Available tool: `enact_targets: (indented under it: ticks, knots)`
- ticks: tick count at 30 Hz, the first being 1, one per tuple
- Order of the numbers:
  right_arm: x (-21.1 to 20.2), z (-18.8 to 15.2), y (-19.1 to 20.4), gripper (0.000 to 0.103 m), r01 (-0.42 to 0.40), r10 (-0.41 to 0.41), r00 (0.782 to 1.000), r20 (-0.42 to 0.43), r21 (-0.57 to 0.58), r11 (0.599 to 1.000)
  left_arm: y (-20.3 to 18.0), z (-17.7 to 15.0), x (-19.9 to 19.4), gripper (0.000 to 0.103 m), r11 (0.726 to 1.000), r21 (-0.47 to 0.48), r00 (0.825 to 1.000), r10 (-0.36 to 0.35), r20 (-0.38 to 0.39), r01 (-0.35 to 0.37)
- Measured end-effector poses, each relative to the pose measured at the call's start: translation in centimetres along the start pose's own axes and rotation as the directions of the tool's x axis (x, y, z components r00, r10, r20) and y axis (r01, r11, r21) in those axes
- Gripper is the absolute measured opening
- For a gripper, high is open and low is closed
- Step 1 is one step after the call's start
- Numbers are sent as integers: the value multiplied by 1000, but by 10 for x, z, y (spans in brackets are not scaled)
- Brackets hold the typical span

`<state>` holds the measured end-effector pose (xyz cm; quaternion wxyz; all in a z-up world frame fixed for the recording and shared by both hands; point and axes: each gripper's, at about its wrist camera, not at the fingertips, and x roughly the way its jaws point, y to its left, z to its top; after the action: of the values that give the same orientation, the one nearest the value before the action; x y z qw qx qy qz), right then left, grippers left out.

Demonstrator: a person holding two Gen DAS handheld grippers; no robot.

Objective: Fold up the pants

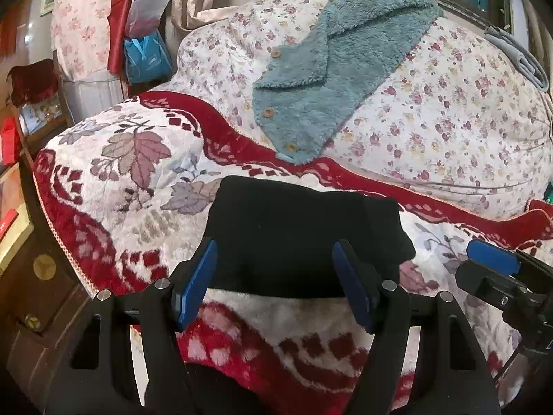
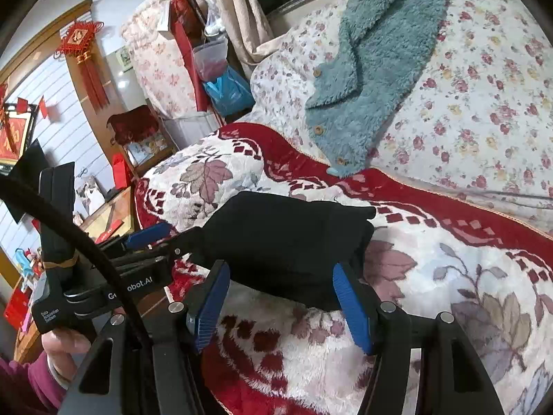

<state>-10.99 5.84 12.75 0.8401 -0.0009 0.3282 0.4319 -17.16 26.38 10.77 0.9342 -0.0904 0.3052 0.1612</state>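
The black pants (image 1: pixel 293 231) lie folded into a compact bundle on the red and white fleece blanket (image 1: pixel 121 173); they also show in the right wrist view (image 2: pixel 283 238). My left gripper (image 1: pixel 276 283) is open and empty, its blue pads just short of the bundle's near edge. My right gripper (image 2: pixel 281 302) is open and empty, its pads at the bundle's near edge. The right gripper shows at the right edge of the left wrist view (image 1: pixel 494 259). The left gripper shows at the left of the right wrist view (image 2: pixel 148 235), beside the bundle.
A teal fuzzy buttoned garment (image 1: pixel 331 69) lies on the floral quilt (image 1: pixel 449 114) behind the pants. A wooden cabinet (image 1: pixel 41 276) stands left of the bed. Bags and a curtain (image 1: pixel 148 45) hang at the back left.
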Motion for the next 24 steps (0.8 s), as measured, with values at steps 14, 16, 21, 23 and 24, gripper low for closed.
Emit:
enact_targets:
  ticks: [14,16,21,23,24]
  knots:
    - [-41,-6,23,60,57,-57,997,44,-7,998,-8,0,-37,70,999,22,996,-39,84,38]
    - [-44,-5,25,62,54,-55,997,54,11,998,-9,-1,-38,70,999,32,995,-44,85,42]
    - [-38,-6,25,69,52,-54,997,60,36,998,-8,-2,-30,70,998,45,997,-42,57,39]
    - [-29,-3,23,69,45,-47,997,54,40,998,-4,-2,-24,70,999,39,999,-30,42,29]
    - [-24,-2,22,69,45,-47,998,48,40,998,-2,-2,-21,70,999,32,999,-26,36,25]
